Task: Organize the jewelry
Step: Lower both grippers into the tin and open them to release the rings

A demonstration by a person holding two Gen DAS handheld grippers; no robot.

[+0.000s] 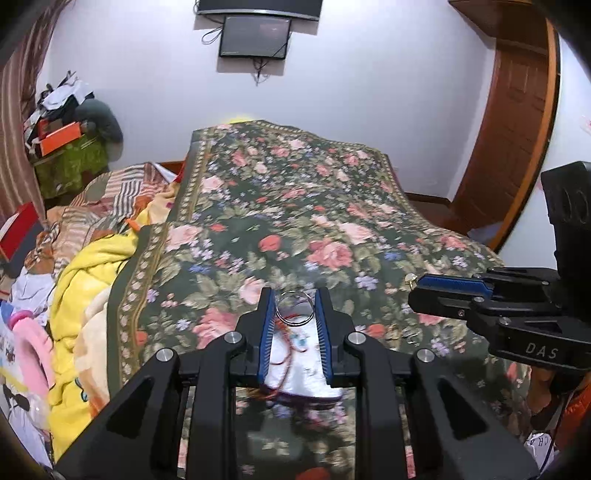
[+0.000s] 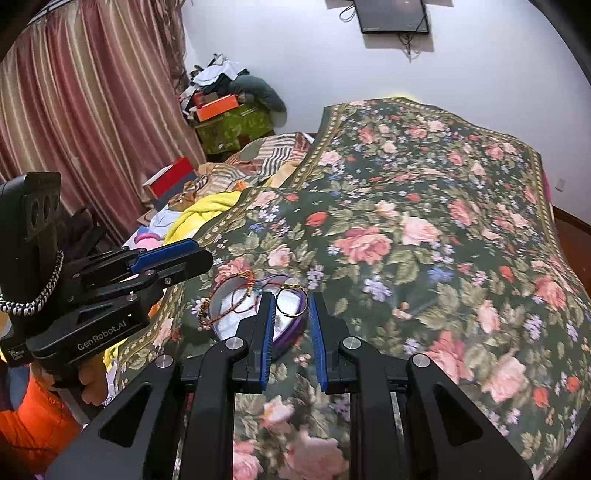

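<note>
Left gripper (image 1: 295, 308): your pads pinch a silver ring (image 1: 294, 308) above the heart box (image 1: 303, 376).
Right gripper (image 2: 291, 304): you clamp a gold ring (image 2: 291, 302).
Heart box (image 2: 251, 314): rests open on the floral bedspread (image 2: 424, 221), red thread bracelets (image 2: 229, 299) draped inside.

Home bedroom: floral-covered bed (image 1: 295, 206), curtains (image 2: 92, 110), wall television (image 1: 255, 35).

Floral bedspread (image 2: 424, 229) bears heart-shaped box (image 2: 236, 317), yellow blanket (image 1: 92, 280).
</note>
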